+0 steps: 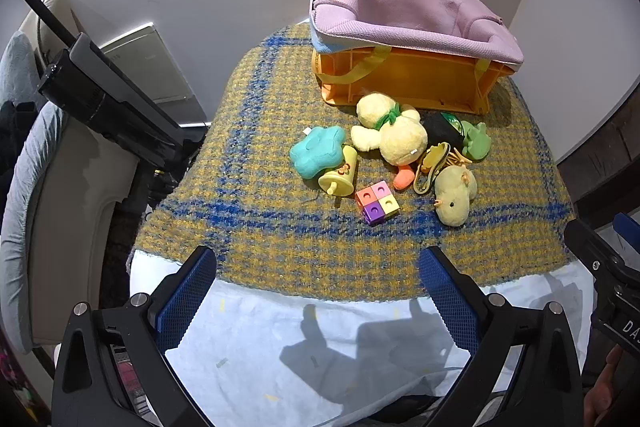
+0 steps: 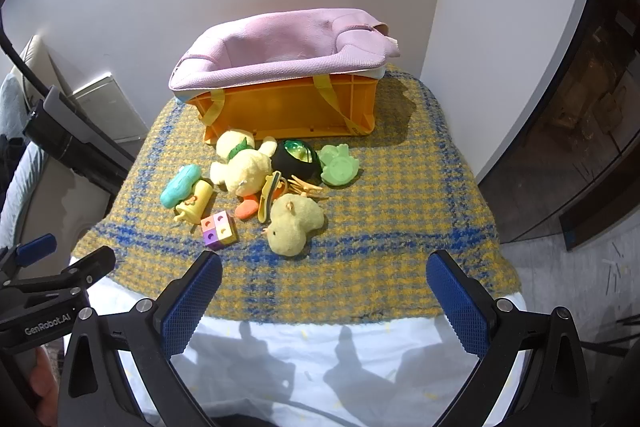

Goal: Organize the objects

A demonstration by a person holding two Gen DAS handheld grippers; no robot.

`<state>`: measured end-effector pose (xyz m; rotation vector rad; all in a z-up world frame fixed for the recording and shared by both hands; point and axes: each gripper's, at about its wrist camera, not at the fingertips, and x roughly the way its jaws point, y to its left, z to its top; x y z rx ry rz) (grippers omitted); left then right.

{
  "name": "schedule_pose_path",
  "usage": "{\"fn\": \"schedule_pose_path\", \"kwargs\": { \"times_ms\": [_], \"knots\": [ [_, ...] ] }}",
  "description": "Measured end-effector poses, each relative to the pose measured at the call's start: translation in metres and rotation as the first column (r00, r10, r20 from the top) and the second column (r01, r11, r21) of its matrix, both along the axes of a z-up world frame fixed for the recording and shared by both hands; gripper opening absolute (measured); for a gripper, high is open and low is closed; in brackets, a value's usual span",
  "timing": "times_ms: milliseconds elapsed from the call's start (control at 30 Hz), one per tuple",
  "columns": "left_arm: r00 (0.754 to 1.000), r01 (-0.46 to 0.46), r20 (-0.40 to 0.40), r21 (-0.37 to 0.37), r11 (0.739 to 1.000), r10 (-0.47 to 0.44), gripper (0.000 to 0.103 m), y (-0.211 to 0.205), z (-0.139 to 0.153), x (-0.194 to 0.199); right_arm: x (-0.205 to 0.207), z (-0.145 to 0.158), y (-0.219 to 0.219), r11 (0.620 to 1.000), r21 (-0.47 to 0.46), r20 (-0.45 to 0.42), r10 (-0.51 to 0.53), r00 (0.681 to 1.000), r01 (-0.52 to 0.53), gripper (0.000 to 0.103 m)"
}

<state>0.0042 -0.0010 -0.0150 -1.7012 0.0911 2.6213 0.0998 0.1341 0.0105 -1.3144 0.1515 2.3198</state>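
White lettering reading "GenRobot.AI" stood on the black body of the left gripper (image 2: 60,263), seen at about 8 o'clock in the right wrist view. In the left wrist view, at about 4 o'clock, the black body of the right gripper (image 1: 600,243) carried white letters cut off by the edge, of which only "DA" could be read. No other text, number or label was legible.

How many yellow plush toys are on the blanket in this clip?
2. The larger plush, with a green neck ribbon, lies just in front of the orange crate. The smaller plush lies nearer the camera, right of the cube block. More could be hidden in the pile.
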Motion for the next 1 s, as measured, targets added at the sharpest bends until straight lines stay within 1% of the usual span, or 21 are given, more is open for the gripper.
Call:
{"fn": "schedule_pose_path", "kwargs": {
  "times_ms": [1000],
  "knots": [
    [1.0, 0.01, 0.01, 0.011, 1.0, -0.011, 0.103, -0.004, -0.0026, 0.0015, -0.0001, -0.0011, 0.0002, 1.0, -0.007, 0.003, -0.005, 1.0, 0.005, 0.102]
  ]
}}
